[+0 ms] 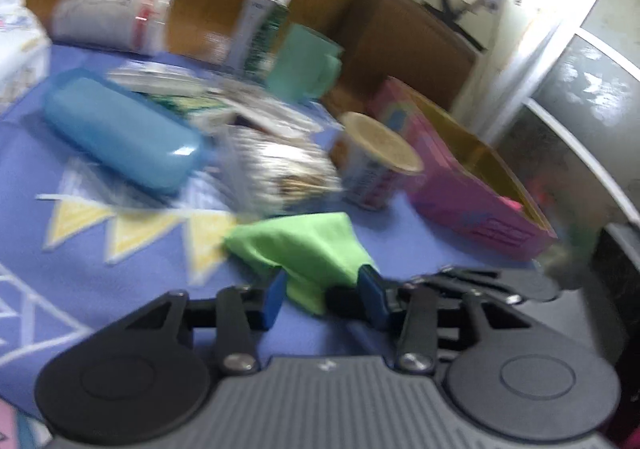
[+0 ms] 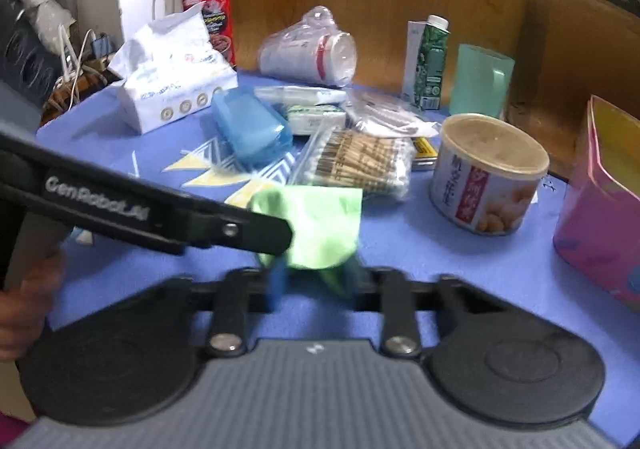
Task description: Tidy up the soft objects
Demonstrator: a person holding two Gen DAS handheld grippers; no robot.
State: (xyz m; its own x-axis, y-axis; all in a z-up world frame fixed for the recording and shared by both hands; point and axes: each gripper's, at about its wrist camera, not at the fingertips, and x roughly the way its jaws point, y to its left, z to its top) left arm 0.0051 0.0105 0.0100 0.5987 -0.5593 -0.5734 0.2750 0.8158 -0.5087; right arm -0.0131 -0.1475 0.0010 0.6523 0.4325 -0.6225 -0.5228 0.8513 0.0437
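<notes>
Left gripper point(image 1: 322, 299) pinched on near corner of green cloth point(image 1: 304, 245), right gripper point(image 2: 316, 283) clamped on its other edge, cloth bunched between both on blue tablecloth point(image 2: 440, 249), beside can point(image 2: 490, 173).

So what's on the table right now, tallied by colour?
Green: 3, green cloth, teal cup, green-printed carton
Blue: 1, blue case
Pink: 1, pink box
Red: 1, red box
White: 2, tissue pack, lidded tin
Clear: 2, bagged cups, cotton swab bag
Total: 10
</notes>
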